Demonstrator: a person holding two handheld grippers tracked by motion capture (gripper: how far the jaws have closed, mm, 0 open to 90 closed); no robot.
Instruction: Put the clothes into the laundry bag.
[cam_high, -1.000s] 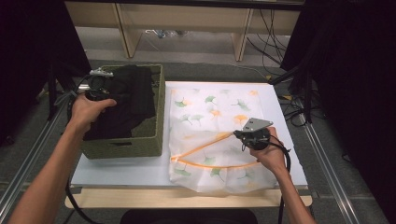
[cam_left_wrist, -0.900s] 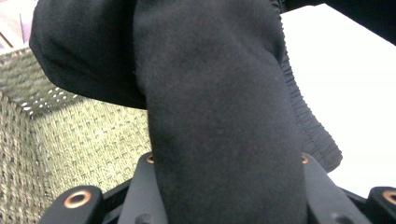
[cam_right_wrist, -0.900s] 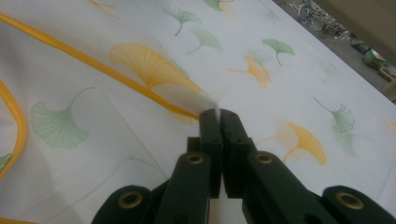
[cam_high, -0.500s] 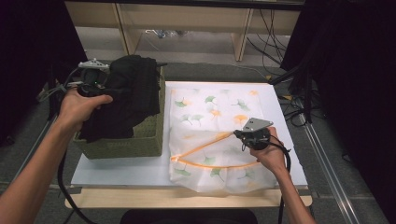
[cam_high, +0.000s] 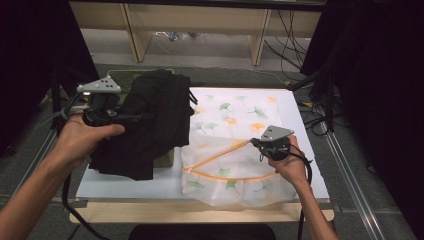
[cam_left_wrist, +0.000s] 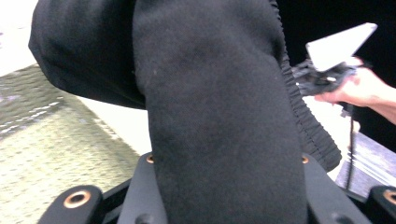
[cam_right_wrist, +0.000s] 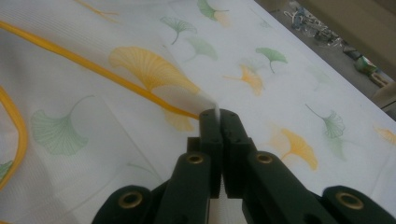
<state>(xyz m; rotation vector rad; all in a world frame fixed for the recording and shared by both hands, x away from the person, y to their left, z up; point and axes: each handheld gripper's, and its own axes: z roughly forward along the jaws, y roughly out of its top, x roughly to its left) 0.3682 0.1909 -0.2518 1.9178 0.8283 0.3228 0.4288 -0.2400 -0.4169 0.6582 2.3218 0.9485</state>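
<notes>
My left gripper is shut on a black garment, which hangs in the air above the green felt basket at the table's left. In the left gripper view the black garment drapes over the jaws and hides the tips. A white mesh bag printed with ginkgo leaves lies at the middle right, its orange-trimmed opening facing the basket. My right gripper is shut on the bag's upper edge and holds the opening up, with my right gripper's jaws pinching the white cloth.
The green basket fills the table's left side under the garment. The white table top shows in front of basket and bag. Cables run along the floor at the right, and wooden shelf legs stand behind.
My left gripper has lifted the black garment up out of the basket and carried it right, toward the bag. The right gripper and the bag have stayed put.
</notes>
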